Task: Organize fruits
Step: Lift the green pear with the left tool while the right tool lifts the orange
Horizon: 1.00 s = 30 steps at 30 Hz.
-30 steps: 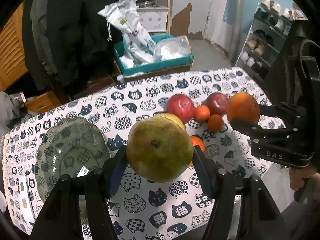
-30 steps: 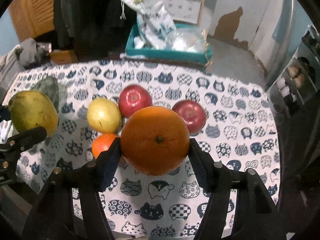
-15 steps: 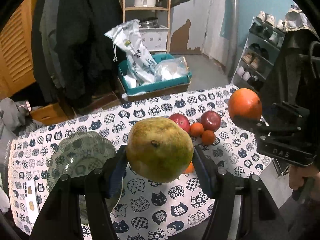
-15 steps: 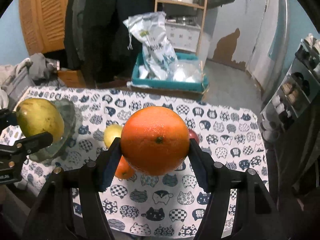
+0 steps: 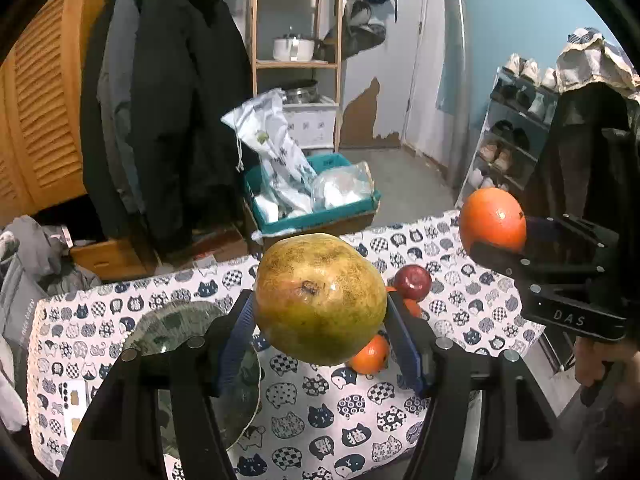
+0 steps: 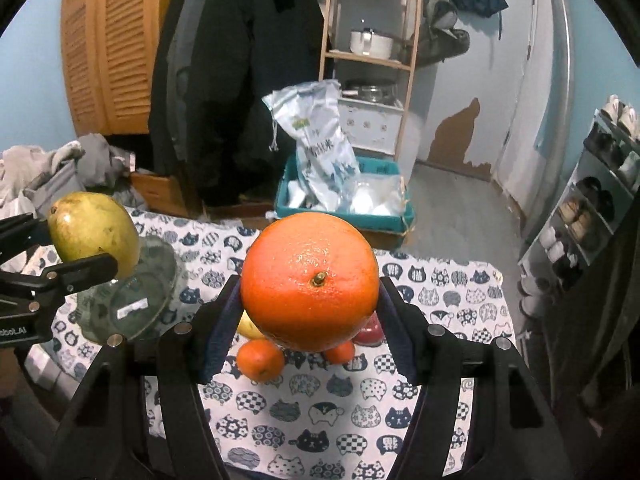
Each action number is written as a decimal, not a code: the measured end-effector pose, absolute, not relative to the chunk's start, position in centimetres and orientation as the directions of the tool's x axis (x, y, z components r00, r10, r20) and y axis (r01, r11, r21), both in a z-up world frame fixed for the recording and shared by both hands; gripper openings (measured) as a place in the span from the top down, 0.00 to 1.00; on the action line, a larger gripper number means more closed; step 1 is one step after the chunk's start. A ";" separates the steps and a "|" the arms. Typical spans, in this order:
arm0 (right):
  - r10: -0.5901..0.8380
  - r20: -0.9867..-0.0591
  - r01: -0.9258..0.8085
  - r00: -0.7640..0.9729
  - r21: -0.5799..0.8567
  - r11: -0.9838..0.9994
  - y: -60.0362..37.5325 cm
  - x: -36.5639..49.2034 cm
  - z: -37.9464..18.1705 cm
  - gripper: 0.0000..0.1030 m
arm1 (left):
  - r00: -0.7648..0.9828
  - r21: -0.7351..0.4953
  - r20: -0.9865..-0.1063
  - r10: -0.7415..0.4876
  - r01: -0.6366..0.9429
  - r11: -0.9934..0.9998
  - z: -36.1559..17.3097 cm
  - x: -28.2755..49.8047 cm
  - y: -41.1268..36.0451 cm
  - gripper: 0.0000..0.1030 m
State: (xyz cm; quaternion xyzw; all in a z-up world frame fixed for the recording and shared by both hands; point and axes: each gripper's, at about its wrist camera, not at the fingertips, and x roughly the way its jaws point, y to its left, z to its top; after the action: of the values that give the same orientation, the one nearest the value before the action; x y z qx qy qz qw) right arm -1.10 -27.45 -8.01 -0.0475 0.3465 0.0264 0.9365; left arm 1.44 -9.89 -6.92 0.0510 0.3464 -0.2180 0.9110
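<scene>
Fruit sits clamped in both of your tools, lifted well above the table (image 5: 460, 240). Your left gripper (image 5: 320, 312) has its jaws closed on the greenish-yellow pear (image 5: 320, 298), pads pressed against its widest part on either side. Your right gripper (image 6: 310, 312) holds the large orange (image 6: 310, 282) the same way, across its middle with the stem end facing the camera.

Judging by size, both fruits are likely fairly heavy for a two-pad grip. The pear looks firm but will probably bruise if you squeeze harder; its mottled skin should give decent friction. The orange has a pebbled rind that probably yields a little, so it should stay put as long as the pads remain on its equator. Round shapes can roll out if the pads drift toward one end, so keep them centred.

Below, on the cat-print cloth, a glass bowl (image 5: 180, 320) stands at the near left, under and beside the pear. A red apple (image 5: 412, 282) and small tangerines (image 6: 260, 360) lie clustered to the right of it. Set each fruit down gently rather than dropping it into glass.
</scene>
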 end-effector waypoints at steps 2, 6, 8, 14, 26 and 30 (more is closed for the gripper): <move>0.023 -0.640 -0.087 0.768 -0.067 0.994 -27.3 -1.2 -7.5 0.36 | 0.678 -0.052 -0.640 -0.362 0.431 0.901 -6.3 1.2 -9.7 0.36; 0.036 -0.619 -0.091 0.785 -0.058 0.994 -27.0 -1.5 -6.6 0.36 | 0.691 -0.062 -0.621 -0.370 0.427 0.902 -5.3 0.9 -9.1 0.36; 0.042 -0.609 -0.094 0.792 -0.054 0.994 -26.8 -1.4 -6.2 0.36 | 0.700 -0.059 -0.612 -0.367 0.422 0.905 -4.9 0.8 -8.8 0.36; 0.061 -0.594 -0.109 0.802 -0.045 0.993 -26.0 -1.2 -5.5 0.36 | 0.716 -0.055 -0.602 -0.353 0.404 0.913 -4.7 0.8 -8.0 0.36; 0.113 -0.603 -0.170 0.790 -0.039 0.985 -22.2 1.0 -5.0 0.36 | 0.734 -0.058 -0.613 -0.293 0.328 0.943 -5.2 1.6 -4.9 0.36; 0.139 -0.606 -0.197 0.783 -0.030 0.980 -20.8 1.8 -4.9 0.36 | 0.739 -0.064 -0.620 -0.265 0.289 0.955 -5.5 2.0 -3.2 0.36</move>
State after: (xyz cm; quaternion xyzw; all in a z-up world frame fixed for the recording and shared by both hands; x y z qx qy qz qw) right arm 1.80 -20.82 -4.92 -0.0459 0.3171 0.0889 0.9431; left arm 2.00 -3.16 -5.50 0.0183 0.3296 -0.1485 0.9322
